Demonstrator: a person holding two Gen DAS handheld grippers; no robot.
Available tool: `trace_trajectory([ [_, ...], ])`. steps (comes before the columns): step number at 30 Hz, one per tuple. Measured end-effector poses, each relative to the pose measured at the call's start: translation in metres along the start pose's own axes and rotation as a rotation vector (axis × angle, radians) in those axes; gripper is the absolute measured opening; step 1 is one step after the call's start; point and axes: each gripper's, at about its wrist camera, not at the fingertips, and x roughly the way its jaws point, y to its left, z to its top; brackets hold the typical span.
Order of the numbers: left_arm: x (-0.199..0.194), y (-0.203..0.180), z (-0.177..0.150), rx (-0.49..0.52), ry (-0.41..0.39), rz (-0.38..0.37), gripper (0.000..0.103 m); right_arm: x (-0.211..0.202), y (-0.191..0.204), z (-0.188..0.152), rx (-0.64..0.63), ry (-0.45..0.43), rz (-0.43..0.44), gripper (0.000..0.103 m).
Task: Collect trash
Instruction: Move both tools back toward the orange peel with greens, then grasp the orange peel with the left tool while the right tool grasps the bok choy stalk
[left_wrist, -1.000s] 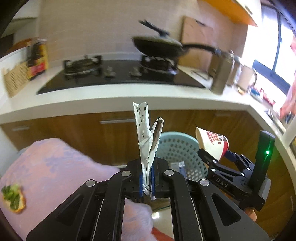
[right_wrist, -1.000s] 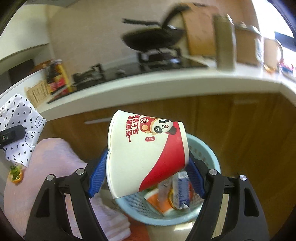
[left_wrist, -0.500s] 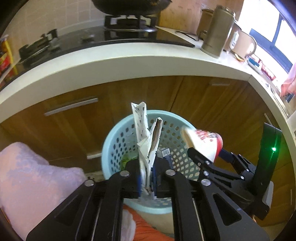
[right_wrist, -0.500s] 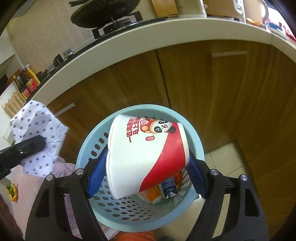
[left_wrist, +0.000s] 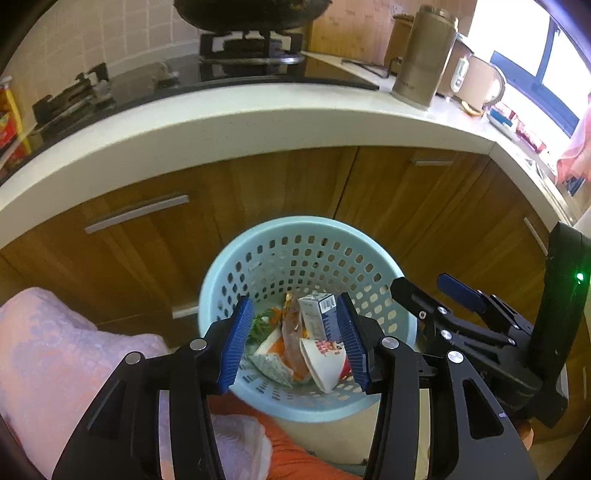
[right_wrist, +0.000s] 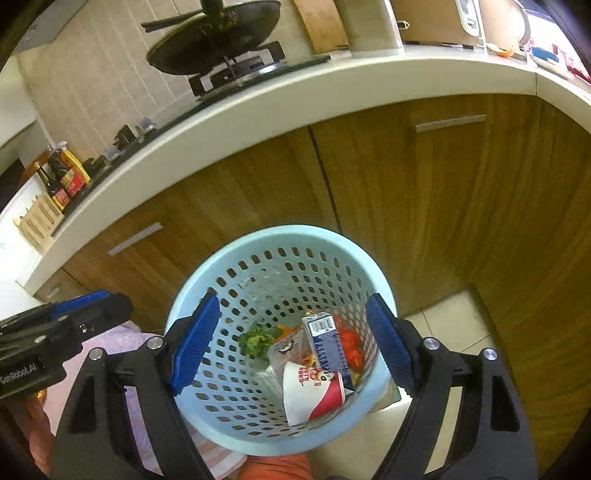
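A light blue perforated trash basket (left_wrist: 306, 236) (right_wrist: 280, 240) stands on the floor against wooden cabinets. Inside lie a red and white paper cup (left_wrist: 325, 363) (right_wrist: 314, 391), a small blue and white carton (left_wrist: 319, 314) (right_wrist: 327, 341), a spotted white wrapper (left_wrist: 267, 365), green scraps (right_wrist: 256, 338) and orange and red bits. My left gripper (left_wrist: 293, 343) is open and empty above the basket. My right gripper (right_wrist: 291, 343) is open and empty above it too, and shows at the right of the left wrist view (left_wrist: 436, 291).
Wooden cabinet doors (right_wrist: 443, 184) with metal handles stand behind the basket under a white countertop (left_wrist: 258, 110). A gas stove with a black pan (right_wrist: 214, 37), a metal canister (left_wrist: 424, 55) and sauce bottles (right_wrist: 62, 177) sit on it. A pink cloth (left_wrist: 44, 350) lies at left.
Both grippers have opened over the basket. The spotted paper left my left gripper and the paper cup left my right gripper; both now lie in the basket.
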Motion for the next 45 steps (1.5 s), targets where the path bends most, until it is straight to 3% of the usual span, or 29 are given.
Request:
trace_trajectory([
  [9,-0.09,0.039,-0.038,-0.069,-0.165,0.058,0.051,-0.024,0.071,-0.014,-0.148,-0.026,0.099,0.078],
  [17,-0.178,0.106,-0.101,-0.193,-0.303,0.207,0.054,-0.039,0.174,-0.058,-0.364,-0.018,0.241,0.077],
  [20,-0.207,0.144,-0.134,-0.28,-0.34,0.315,0.055,-0.038,0.216,-0.083,-0.447,0.007,0.309,0.076],
  [24,-0.237,0.195,-0.174,-0.414,-0.378,0.402,0.058,-0.031,0.265,-0.113,-0.559,0.061,0.363,0.055],
  [29,-0.258,0.272,-0.228,-0.603,-0.375,0.505,0.061,-0.025,0.329,-0.14,-0.687,0.132,0.459,0.055],
  [32,-0.255,0.319,-0.257,-0.724,-0.364,0.491,0.061,-0.026,0.368,-0.151,-0.772,0.145,0.513,0.055],
  [37,-0.225,0.357,-0.271,-0.811,-0.335,0.399,0.059,-0.015,0.43,-0.166,-0.883,0.151,0.553,0.055],
  [40,-0.209,0.367,-0.275,-0.816,-0.344,0.349,0.05,-0.004,0.458,-0.172,-0.922,0.156,0.576,0.055],
  [45,-0.192,0.37,-0.284,-0.814,-0.319,0.376,0.029,0.025,0.49,-0.181,-0.958,0.174,0.59,0.058],
])
